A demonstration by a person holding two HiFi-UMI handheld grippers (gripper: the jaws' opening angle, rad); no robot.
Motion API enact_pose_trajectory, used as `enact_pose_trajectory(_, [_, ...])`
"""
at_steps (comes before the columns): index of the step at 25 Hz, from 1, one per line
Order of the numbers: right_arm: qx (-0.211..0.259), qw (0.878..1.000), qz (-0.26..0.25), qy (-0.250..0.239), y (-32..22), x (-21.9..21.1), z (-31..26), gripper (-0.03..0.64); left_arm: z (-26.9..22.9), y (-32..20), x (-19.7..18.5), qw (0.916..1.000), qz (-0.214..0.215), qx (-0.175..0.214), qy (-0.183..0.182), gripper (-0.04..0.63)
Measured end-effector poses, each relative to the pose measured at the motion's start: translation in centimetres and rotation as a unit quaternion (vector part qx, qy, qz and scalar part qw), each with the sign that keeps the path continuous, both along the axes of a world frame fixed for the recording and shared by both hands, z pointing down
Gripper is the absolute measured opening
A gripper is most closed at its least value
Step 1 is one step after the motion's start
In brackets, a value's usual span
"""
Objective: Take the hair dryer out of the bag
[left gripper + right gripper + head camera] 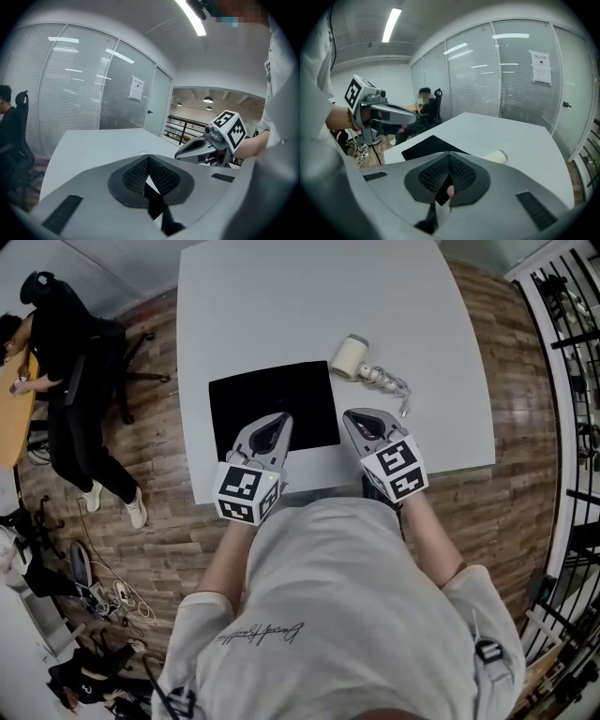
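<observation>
jaws: left gripper (pixel 280 419) and right gripper (pixel 352 416) both seen pinched shut, nothing held | hair dryer (pixel 355 358): found lying out on the table (pixel 309 296) beside the black bag (pixel 272 397), just beyond right jaws | axis: slanted, cord (pixel 397 388) end rightward

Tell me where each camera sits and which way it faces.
Head view: on the person's head, looking steeply down at the table, black bag and hair dryer; shirt, forearms, left tongs and right tongs show.
Left gripper view: on the left tongs, facing across the table toward a glass wall; right tongs show.
Right gripper view: on the right tongs, facing the black bag and hair dryer; left tongs show.
Shared: every view shows the table.
</observation>
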State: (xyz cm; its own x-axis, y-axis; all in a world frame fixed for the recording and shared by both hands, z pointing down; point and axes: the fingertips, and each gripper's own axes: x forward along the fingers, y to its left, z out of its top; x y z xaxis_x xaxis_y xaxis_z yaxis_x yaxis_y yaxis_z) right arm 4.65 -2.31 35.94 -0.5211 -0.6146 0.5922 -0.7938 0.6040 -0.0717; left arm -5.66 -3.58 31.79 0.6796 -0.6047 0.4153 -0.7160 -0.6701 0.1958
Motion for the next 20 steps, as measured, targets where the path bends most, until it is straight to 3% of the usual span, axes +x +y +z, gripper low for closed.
enact_pose_trajectory(20, [0.006,1.000,-0.015,-0.004,0.2,-0.7,-0.4,0.025,-0.9,0.0,-1.3,0.9997,-0.021,0.007,0.003,0.012])
